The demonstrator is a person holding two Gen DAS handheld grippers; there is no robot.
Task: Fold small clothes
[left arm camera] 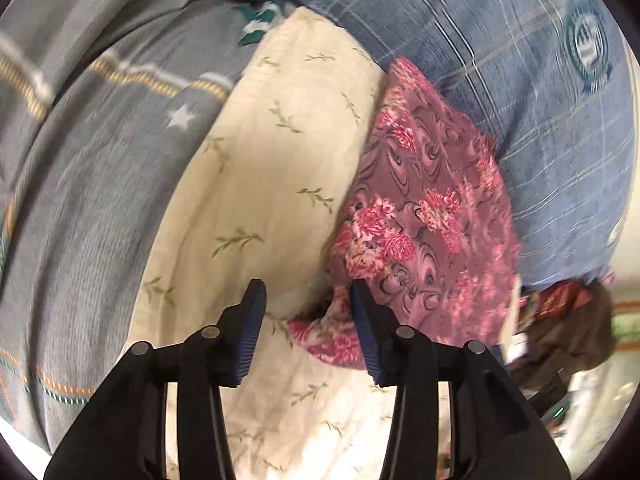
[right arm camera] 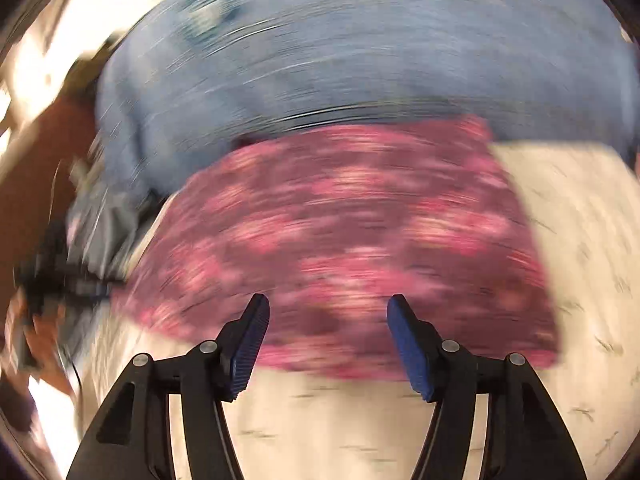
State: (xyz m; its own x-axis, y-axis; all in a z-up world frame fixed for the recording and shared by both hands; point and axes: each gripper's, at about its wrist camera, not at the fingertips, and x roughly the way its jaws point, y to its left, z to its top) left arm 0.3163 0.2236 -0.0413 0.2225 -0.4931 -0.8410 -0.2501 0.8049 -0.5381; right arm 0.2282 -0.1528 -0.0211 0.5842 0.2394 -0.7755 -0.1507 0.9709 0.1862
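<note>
A small pink-and-purple flowered garment lies on a cream sheet with leaf sprigs. My left gripper is open, its fingertips just short of the garment's near left corner, and holds nothing. In the right wrist view the same flowered garment lies spread across the cream sheet, blurred by motion. My right gripper is open and empty, its tips over the garment's near edge.
A blue plaid cloth with a round badge lies behind the garment, also in the right wrist view. A grey striped cloth with a star lies at the left. Dark clutter sits at the right edge.
</note>
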